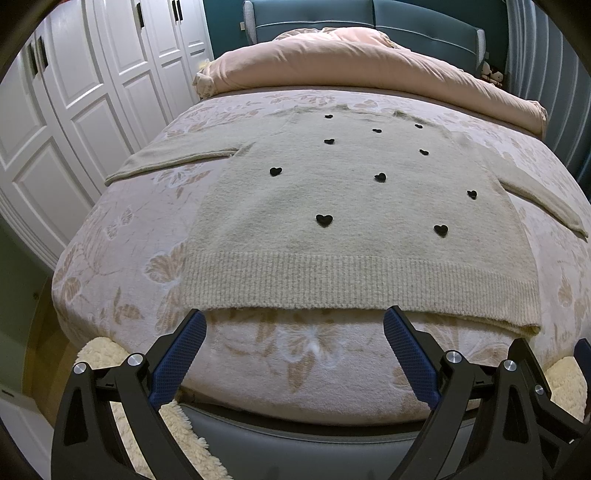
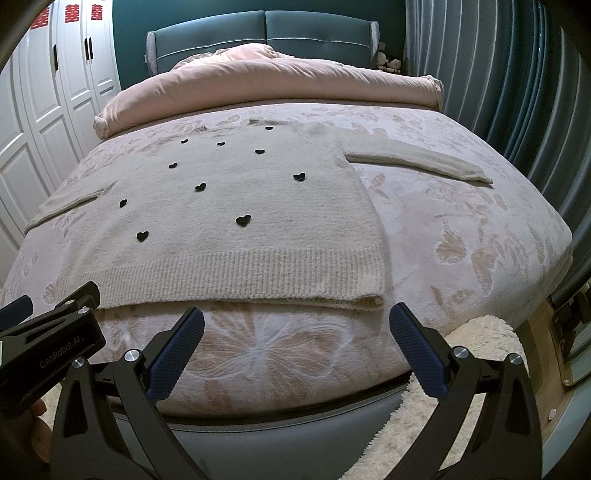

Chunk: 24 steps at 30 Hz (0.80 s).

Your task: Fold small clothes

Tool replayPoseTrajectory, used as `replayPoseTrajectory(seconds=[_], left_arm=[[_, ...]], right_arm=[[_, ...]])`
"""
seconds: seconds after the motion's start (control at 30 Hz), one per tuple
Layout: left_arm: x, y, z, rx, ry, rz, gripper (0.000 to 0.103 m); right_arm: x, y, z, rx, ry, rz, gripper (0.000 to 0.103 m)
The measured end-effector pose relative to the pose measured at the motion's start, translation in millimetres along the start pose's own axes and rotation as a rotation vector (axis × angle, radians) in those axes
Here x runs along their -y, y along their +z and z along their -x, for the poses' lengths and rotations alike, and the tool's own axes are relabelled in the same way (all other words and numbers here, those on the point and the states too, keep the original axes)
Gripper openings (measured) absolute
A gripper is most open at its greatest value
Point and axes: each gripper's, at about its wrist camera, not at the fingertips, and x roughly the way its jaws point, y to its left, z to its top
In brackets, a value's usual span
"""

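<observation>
A beige knit sweater (image 1: 343,206) with small black hearts lies flat, front up, on the bed, both sleeves spread out to the sides; it also shows in the right wrist view (image 2: 236,229). Its ribbed hem (image 1: 354,280) faces me. My left gripper (image 1: 295,317) is open and empty, its fingertips just short of the hem's left half. My right gripper (image 2: 295,317) is open and empty, just short of the hem's right corner (image 2: 369,299). The left gripper's body also shows at the left edge of the right wrist view (image 2: 51,350).
The bed has a pink floral blanket (image 1: 303,354) and a rolled pink duvet (image 1: 351,62) at the far end before a teal headboard (image 2: 266,29). White wardrobe doors (image 1: 74,92) stand left, curtains (image 2: 498,74) right. A fluffy cream rug (image 2: 461,369) lies on the floor below.
</observation>
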Motion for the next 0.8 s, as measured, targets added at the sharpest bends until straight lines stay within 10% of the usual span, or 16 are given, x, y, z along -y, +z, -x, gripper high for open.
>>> replayPoseTrajectory(seconds=[0.8], left_arm=[[-17.4,-11.7,-0.2,-0.001,0.004,-0.001,0.093]], right_arm=[[-1.0,0.2,0.7,-0.005,0.0,0.001,0.098]])
